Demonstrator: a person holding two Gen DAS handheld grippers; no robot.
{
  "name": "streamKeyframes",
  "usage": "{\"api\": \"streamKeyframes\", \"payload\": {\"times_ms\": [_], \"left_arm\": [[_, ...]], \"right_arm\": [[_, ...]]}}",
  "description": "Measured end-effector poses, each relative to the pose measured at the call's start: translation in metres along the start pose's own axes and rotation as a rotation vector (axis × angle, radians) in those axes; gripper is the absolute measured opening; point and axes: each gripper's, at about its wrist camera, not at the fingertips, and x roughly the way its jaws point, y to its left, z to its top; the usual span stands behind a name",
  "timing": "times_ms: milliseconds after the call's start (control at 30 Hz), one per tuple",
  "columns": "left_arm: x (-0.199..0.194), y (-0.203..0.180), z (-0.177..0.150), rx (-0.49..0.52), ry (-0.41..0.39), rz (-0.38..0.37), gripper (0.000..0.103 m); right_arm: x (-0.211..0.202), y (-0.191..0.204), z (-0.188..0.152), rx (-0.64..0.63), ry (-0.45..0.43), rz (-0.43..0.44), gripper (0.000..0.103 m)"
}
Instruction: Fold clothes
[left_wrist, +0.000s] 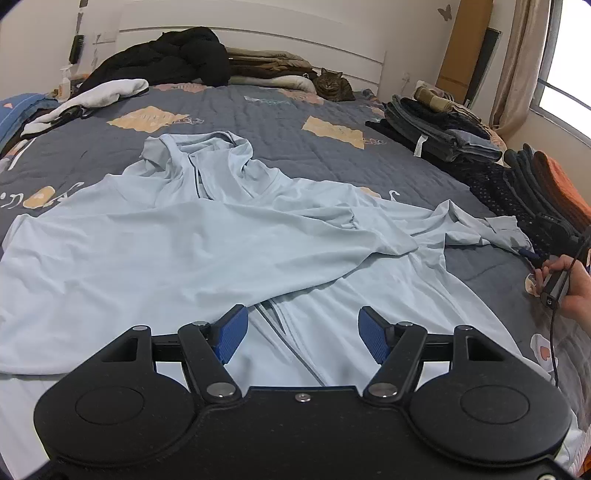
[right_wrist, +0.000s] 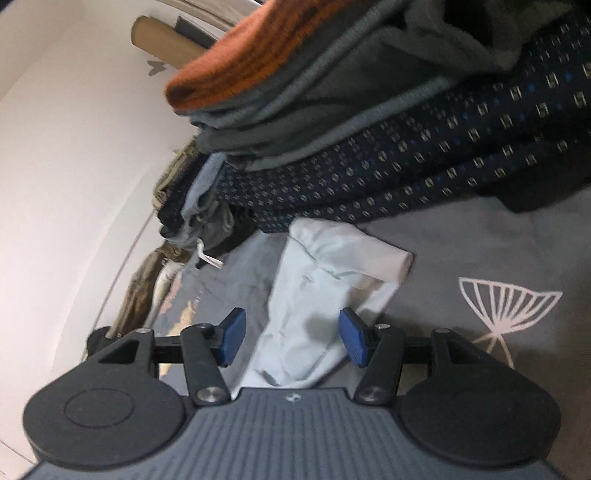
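Both grippers gape; right gripper (right_wrist: 291, 338) straddles shirt sleeve (right_wrist: 314, 295).

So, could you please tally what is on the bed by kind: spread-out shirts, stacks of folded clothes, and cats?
Light blue shirt, spread out: 1
Stacks of folded clothes: 2
Cat: 1
Total: 4

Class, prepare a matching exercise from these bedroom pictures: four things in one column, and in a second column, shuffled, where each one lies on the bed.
Things:
1. light blue shirt
2. tabby cat
3. black jacket
4. orange knit

Places:
A. top of the near folded stack
B. spread across the bed's middle
C. heaped at the headboard, left
D. lying by the headboard, right of the pillows

Pairs: 1-B, 2-D, 3-C, 4-A
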Motion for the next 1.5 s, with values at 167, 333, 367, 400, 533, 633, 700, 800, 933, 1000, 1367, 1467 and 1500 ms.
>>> {"api": "streamKeyframes", "payload": {"times_ms": [167,333,367,400,533,633,700,800,933,1000,1367,1467,1500], "left_arm": [[-0.001,-0.002,-0.002,0.016,-0.001,0.005,0.066],[0.0,-0.003,-0.003,0.025,0.003,0.012,0.066],[0.0,-0.003,-0.002,0.025,0.002,0.013,0.066],[0.0,-0.003,-0.002,0.025,0.002,0.013,0.066],[-0.003,-0.002,-0.001,0.024,-0.004,0.013,0.066],[-0.008,-0.001,0.001,0.02,-0.017,0.012,0.066],[-0.013,0.001,0.003,0.009,-0.029,0.009,0.066],[-0.02,0.004,0.007,-0.011,-0.046,0.001,0.066],[-0.029,0.003,0.011,0.001,-0.071,-0.001,0.066],[-0.034,-0.001,0.013,0.024,-0.085,0.002,0.067],[-0.048,-0.05,-0.006,0.407,-0.147,0.082,0.074],[-0.042,-0.058,-0.02,0.498,-0.139,0.109,0.074],[-0.04,-0.06,-0.025,0.525,-0.138,0.119,0.074]], "right_arm": [[0.008,-0.004,0.003,0.026,-0.026,0.014,0.056],[0.016,-0.006,-0.002,0.02,-0.026,0.001,0.035],[0.017,-0.006,-0.003,0.017,-0.026,-0.005,0.016],[0.017,-0.007,-0.003,0.029,-0.026,-0.006,0.009],[0.008,0.001,0.002,0.069,-0.063,0.031,0.002],[-0.003,0.016,0.01,0.123,-0.078,0.11,0.002],[-0.012,0.03,0.011,0.162,-0.069,0.164,0.002],[-0.025,0.056,0.002,0.203,-0.024,0.232,0.002],[-0.047,0.098,-0.035,0.191,0.08,0.303,0.002],[-0.059,0.113,-0.059,0.187,0.136,0.325,0.002],[-0.117,0.144,-0.218,0.129,0.503,0.305,0.002],[-0.119,0.152,-0.231,0.093,0.567,0.321,0.002],[-0.12,0.154,-0.233,0.084,0.584,0.328,0.002]]}}
